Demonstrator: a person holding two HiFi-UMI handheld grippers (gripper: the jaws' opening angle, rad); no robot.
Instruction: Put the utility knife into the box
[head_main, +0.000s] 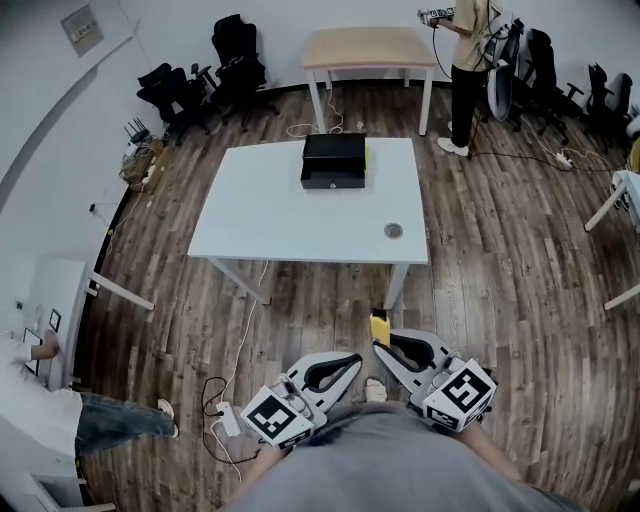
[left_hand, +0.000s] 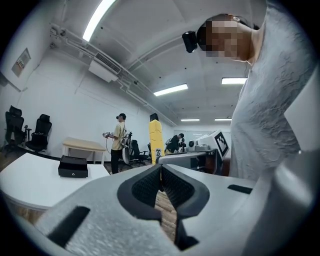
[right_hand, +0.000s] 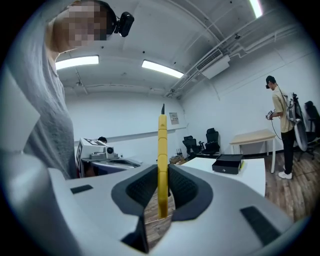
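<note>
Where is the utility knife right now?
Clamped in the right claw, the utility knife sits low in the head view near the person's body, well short of the white table carrying the black box.

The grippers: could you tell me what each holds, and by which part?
The right gripper clamps the yellow utility knife by its handle's lower end; the left gripper holds nothing.
</note>
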